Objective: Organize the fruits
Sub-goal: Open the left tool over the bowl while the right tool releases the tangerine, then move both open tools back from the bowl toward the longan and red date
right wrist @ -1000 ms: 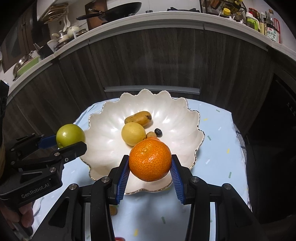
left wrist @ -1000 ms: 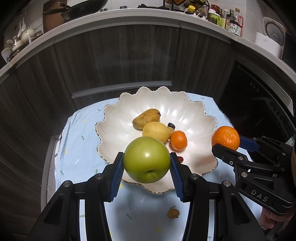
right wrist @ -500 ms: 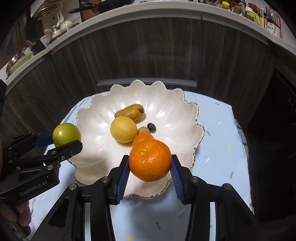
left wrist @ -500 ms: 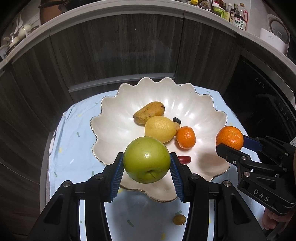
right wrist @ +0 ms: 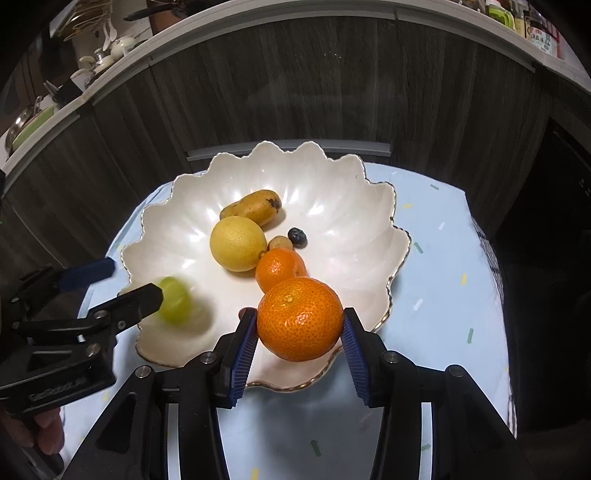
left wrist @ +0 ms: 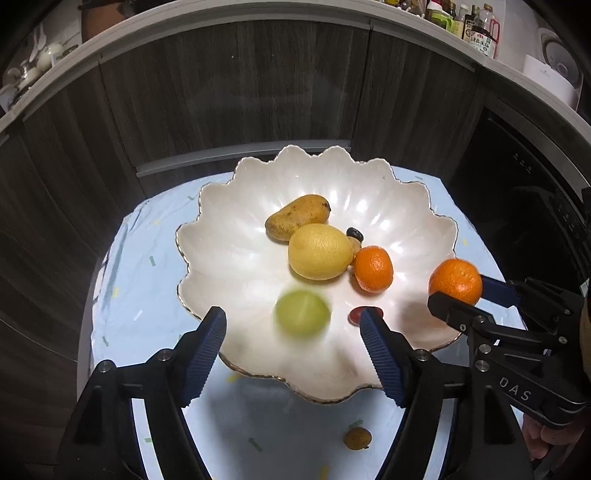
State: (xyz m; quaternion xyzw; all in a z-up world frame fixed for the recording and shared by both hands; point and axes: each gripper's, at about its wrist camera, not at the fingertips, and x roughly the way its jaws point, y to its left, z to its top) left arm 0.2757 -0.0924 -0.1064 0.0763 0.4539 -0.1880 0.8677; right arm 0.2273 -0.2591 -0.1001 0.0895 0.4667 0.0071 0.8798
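The left hand-held gripper point(left wrist: 293, 350) is opening, its jaws clear of the blurred green apple point(left wrist: 303, 312) over the scalloped bowl point(left wrist: 221, 236); the right hand-held gripper point(right wrist: 299, 349) is opening around the mandarin point(right wrist: 299, 318).

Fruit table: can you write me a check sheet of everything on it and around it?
Surface: light blue cloth with a white bowl on it.
Job's things: in the bowl, mango, lemon, small orange, blueberry, a small brown fruit, a red bit, and a blurred green apple. Another brown fruit lies on the cloth.
Clutter: nothing seen.
Grippers: left gripper jaws opening, apple between them but touching neither pad. Right gripper jaws opening, big orange between the pads, over the bowl.
Cables: nothing seen.
Surroundings: dark cabinets, counter with bottles and cups.
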